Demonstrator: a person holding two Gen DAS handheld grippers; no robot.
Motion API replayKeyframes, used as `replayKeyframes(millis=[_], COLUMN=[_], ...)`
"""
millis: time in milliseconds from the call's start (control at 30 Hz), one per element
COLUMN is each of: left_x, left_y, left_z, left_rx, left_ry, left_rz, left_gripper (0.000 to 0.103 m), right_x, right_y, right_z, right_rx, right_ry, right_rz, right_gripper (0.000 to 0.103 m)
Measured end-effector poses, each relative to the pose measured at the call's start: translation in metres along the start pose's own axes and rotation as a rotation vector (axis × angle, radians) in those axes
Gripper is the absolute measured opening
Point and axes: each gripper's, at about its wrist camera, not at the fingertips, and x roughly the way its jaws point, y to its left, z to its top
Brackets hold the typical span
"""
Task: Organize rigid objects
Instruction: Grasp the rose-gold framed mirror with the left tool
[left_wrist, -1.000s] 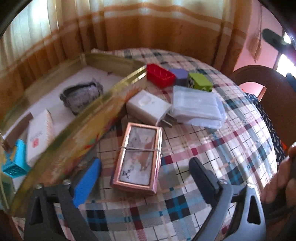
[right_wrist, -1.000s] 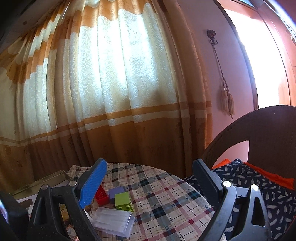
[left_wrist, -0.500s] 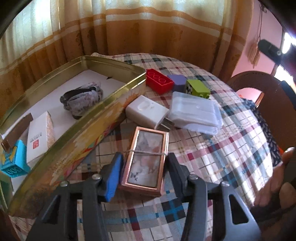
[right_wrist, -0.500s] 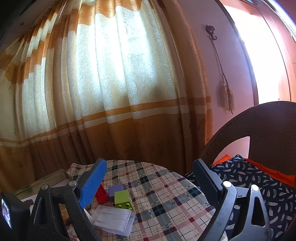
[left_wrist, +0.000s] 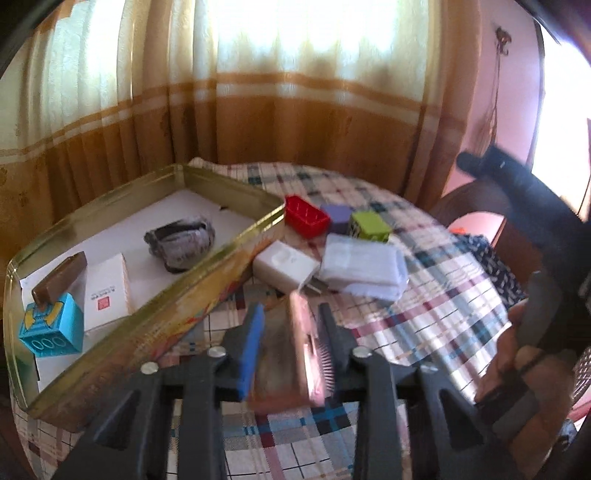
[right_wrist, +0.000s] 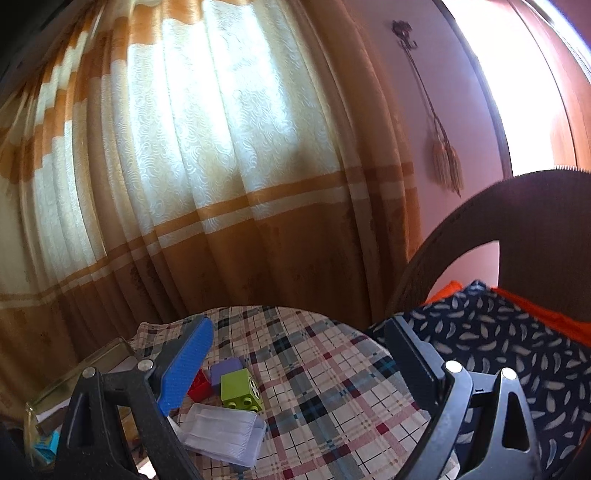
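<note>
My left gripper (left_wrist: 291, 314) is closing its jaws on a copper-framed flat box (left_wrist: 284, 354). Both pads press its long sides, and it hangs tilted and blurred just above the checked tablecloth. Left of it stands the gold tin tray (left_wrist: 207, 280), holding a blue block (left_wrist: 51, 328), a white box (left_wrist: 107, 291), a brown piece (left_wrist: 59, 282) and a grey bundle (left_wrist: 181, 240). Beyond lie a white charger (left_wrist: 284, 265), a clear plastic pack (left_wrist: 364, 271), and red (left_wrist: 306, 220), purple (left_wrist: 338, 216) and green (left_wrist: 369, 226) bricks. My right gripper (right_wrist: 299, 328) stands open and empty over the table's far side.
A curtain hangs close behind the round table. On the right, a dark wooden chair (right_wrist: 517, 229) with a patterned cushion (right_wrist: 498, 339) stands against the table edge. A hand (left_wrist: 517, 354) holding the right gripper shows at the right of the left wrist view.
The left jaws went from wide open to shut around the copper-framed box, which then came off the cloth and tilted. The right gripper barely shifted and stayed open.
</note>
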Motion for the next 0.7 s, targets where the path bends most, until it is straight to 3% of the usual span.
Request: replayKeyframes(millis=[200, 367, 400, 467, 500, 700], left_x=[0.001, 0.013, 0.013, 0.017, 0.019, 0.022], left_y=[0.011, 0.022, 0.025, 0.028, 0.027, -0.002], left_z=[0.001, -0.011, -0.011, -0.012, -0.013, -0.012], left_rx=[-0.049, -0.107, -0.123, -0.139, -0.139, 0.004], left_ry=[0.007, 0.109, 0.111, 0.129, 0.145, 0.156], left_rz=[-0.019, -0.038, -0.04, -0.041, -0.038, 0.003], left_gripper=[0.028, 0.029, 0.03, 0.044, 0.05, 0.052], right_x=[0.012, 0.011, 0.011, 0.01, 0.01, 0.011], right_y=[-0.01, -0.013, -0.012, -0.01, -0.009, -0.006], right_z=[-0.002, -0.002, -0.003, -0.003, -0.003, -0.003], right_rx=[0.053, 0.07, 0.063, 0.052, 0.046, 0.028], right_ry=[0.067, 0.07, 0.069, 0.067, 0.066, 0.071], right_rz=[0.014, 0.008, 0.009, 0.016, 0.019, 0.023], right_gripper=[0.095, 0.095, 0.095, 0.095, 0.095, 0.095])
